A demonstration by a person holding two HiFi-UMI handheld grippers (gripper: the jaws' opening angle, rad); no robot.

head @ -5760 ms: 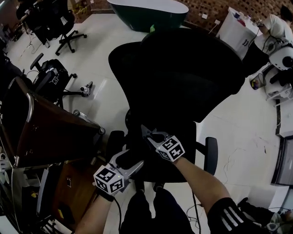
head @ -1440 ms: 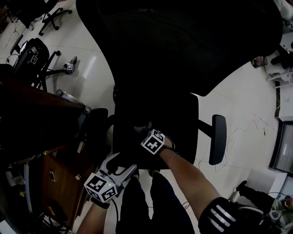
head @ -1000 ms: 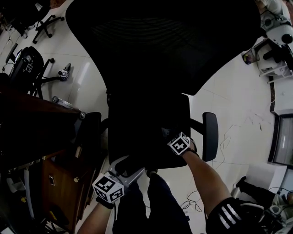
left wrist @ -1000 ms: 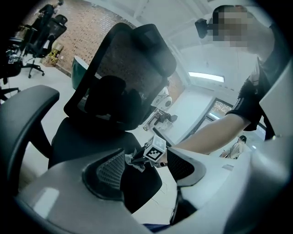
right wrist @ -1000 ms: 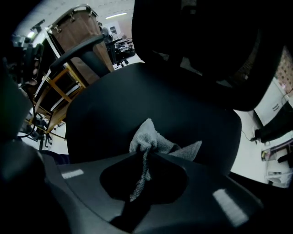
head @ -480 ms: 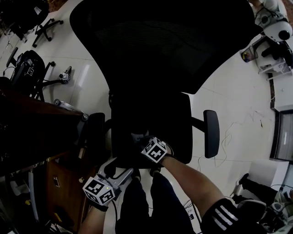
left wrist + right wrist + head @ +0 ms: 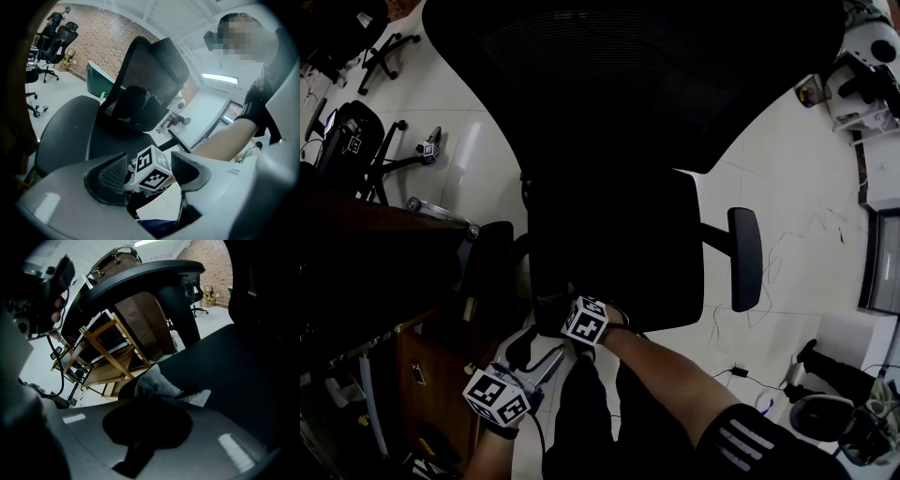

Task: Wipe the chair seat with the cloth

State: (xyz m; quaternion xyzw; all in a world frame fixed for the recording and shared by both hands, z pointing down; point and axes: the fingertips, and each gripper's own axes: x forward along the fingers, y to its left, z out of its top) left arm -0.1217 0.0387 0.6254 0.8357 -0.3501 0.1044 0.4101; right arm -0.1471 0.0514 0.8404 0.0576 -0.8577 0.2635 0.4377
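In the head view, a black office chair filled the middle of the frame, its seat (image 7: 619, 244) below the wide backrest (image 7: 628, 75) and one armrest (image 7: 746, 258) out to the side over the pale floor (image 7: 787, 187). The right claw (image 7: 572, 314) lay low at the seat's near left corner, its marker cube facing up. The cloth itself was too dark to pick out there. The left claw (image 7: 539, 364) hung off the seat's front edge, nearer the person and apart from the chair.

In the left gripper view, the left claw (image 7: 150, 165) was spread with nothing between its pads (image 7: 111, 172). Past the gap showed the marker cube (image 7: 151, 168) of the right claw, with the person's forearm (image 7: 225, 138) reaching in behind it. The seat (image 7: 70, 131) and mesh backrest (image 7: 150, 70) rose beyond, and another office chair (image 7: 58, 28) stood far off by a brick wall.

In the right gripper view, the right claw (image 7: 157, 397) was pressed together on a pale grey cloth (image 7: 157, 380), which bunched out past the tips and rested on the dark seat (image 7: 220, 366) near its edge. A wooden frame (image 7: 105, 350) stood beyond that edge, under a black armrest (image 7: 140, 277).
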